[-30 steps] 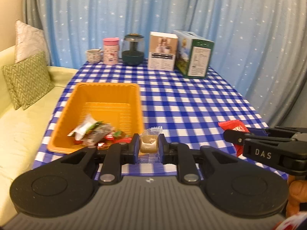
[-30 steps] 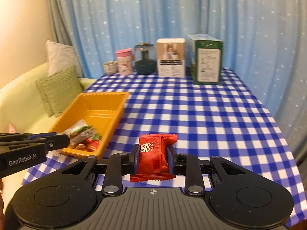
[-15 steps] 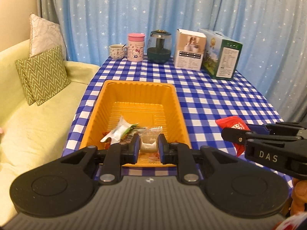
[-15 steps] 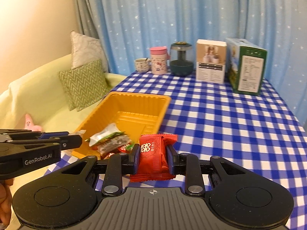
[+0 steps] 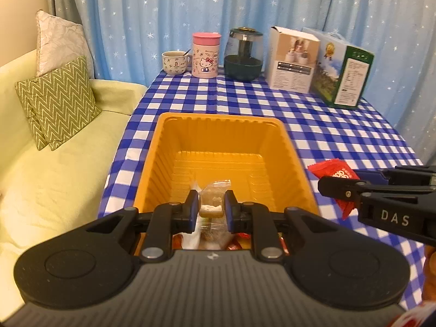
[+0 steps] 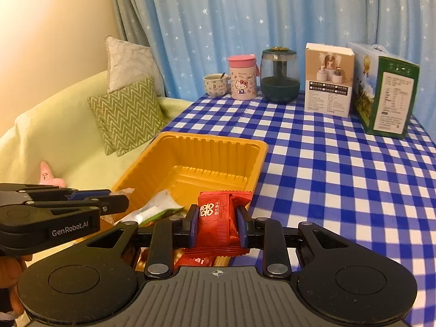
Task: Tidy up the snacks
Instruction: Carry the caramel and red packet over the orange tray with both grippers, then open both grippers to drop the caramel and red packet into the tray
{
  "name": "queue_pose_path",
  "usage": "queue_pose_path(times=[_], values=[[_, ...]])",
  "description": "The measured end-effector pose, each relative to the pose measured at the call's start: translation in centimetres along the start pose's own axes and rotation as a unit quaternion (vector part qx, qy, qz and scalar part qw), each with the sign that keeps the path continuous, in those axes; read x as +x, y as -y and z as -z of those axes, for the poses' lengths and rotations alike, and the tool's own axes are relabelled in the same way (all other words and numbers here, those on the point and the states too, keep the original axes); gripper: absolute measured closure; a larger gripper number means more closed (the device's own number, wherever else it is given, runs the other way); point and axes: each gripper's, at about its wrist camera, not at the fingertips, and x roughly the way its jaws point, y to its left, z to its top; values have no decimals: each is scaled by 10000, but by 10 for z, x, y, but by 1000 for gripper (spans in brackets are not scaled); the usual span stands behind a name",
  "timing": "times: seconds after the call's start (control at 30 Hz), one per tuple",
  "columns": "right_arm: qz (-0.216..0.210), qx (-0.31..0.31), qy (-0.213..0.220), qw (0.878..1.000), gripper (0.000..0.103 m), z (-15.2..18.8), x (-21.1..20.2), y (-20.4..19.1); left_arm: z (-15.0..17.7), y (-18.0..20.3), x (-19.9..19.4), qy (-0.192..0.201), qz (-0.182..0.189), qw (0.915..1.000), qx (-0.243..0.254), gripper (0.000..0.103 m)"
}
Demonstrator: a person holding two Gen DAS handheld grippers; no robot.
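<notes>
Orange tray (image 5: 295, 163), red snack packet (image 6: 216, 219), blue-and-white checked tablecloth (image 6: 340, 169), star-dotted blue curtain (image 5: 169, 8)

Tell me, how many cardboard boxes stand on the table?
2. The white box stands at the far edge of the table, right of the dark jar. The green box stands beside it, further right. No others visible.

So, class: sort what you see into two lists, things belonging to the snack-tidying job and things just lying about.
Part of the job:
- orange tray
- clear-wrapped snack, in left gripper
- red snack packet, in right gripper

Lying about:
- mug
- pink tumbler
- glass jar
- two boxes
- cushions
</notes>
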Motion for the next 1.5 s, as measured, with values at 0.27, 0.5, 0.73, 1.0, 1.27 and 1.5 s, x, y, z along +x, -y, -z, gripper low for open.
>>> queue_pose_path(times=[0.27,0.5,0.73,1.0,1.27,1.5], values=[[-64,31,-72,9999,74,-13,44,12,-18,-13,47,-111,26,9999,97,85],[-106,101,-113,9998,74,-13,63,16,-20,-22,65,-109,12,9999,75,77],[-161,100,-142,9997,74,-11,69,13,-11,-35,53,-32,-195,9998,6,62],[-355,136,-57,9993,74,-20,75,3,-3,-46,36,86,-328,9994,-64,48],[-287,414,85,9987,43,-19,71,12,9,-53,23,126,-422,9989,-141,29],[-116,538,47,9985,42,-8,41,23,22,-41,2,128,-441,9988,-165,13]])
